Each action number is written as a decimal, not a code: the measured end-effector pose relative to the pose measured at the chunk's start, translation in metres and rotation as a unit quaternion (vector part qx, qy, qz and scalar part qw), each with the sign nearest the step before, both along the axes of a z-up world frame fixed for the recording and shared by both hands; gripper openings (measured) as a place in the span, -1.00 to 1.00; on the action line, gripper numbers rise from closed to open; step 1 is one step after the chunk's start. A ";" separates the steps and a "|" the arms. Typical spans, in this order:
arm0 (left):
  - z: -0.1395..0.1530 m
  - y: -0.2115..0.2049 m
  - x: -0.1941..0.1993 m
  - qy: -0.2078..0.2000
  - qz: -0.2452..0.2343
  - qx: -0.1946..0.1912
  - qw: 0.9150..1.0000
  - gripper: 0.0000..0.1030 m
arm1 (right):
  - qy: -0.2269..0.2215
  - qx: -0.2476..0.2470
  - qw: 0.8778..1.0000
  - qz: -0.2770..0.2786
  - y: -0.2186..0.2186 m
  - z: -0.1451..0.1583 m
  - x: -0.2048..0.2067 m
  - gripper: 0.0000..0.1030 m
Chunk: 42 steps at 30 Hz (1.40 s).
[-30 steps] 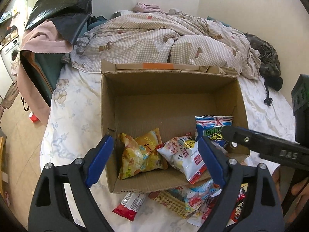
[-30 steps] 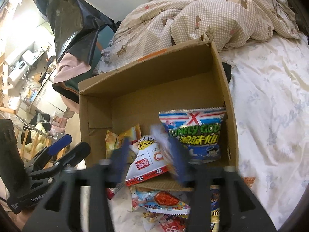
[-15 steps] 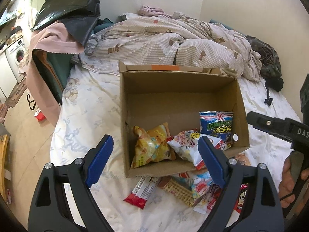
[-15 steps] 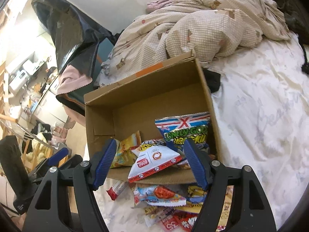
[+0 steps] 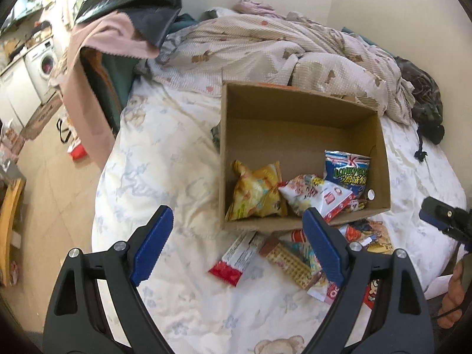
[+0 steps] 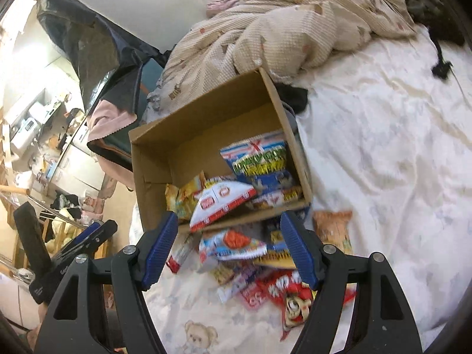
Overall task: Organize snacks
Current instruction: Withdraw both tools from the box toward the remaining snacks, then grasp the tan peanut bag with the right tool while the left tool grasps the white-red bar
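Jaws released and empty on our left gripper (image 5: 237,240) and right gripper (image 6: 228,249); the cardboard box (image 5: 295,112) sits centre frame on the bed (image 5: 165,162), loose snack packets (image 6: 233,246) below it.

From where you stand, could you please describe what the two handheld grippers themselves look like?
Both are alike: the left gripper and the right gripper each have two black plastic clamp-style arms with triangular cut-outs and silver rivets, ending in ribbed blue pads. Seen from the other gripper's camera, each black body carries white lettering, too small to read. No cables or sleeves are visible.
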<state>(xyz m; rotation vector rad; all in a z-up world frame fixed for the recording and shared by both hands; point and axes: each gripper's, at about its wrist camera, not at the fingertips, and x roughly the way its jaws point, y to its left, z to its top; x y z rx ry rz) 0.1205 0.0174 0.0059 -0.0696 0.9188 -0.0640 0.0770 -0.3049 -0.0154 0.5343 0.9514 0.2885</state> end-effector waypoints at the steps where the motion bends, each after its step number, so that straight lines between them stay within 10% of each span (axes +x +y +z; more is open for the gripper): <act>1: -0.001 0.001 -0.002 0.004 0.002 -0.002 1.000 0.69 | 0.004 0.002 1.000 -0.002 -0.002 -0.001 -0.003 0.46; 16: -0.023 0.000 -0.026 0.062 0.020 -0.022 0.998 0.69 | 0.162 0.024 0.983 -0.087 -0.039 -0.067 -0.012 0.46; 20: -0.025 0.003 -0.024 0.071 0.026 -0.035 0.997 0.69 | 0.213 -0.032 0.973 -0.085 -0.032 -0.085 -0.008 0.46; 35: -0.042 0.038 -0.011 0.107 0.098 -0.053 0.988 0.69 | 0.233 -0.118 0.955 -0.140 -0.064 -0.101 0.021 0.46; 42: -0.055 0.032 -0.004 0.121 0.098 -0.034 0.987 0.69 | 0.242 -0.152 0.956 -0.061 -0.033 -0.124 0.054 0.44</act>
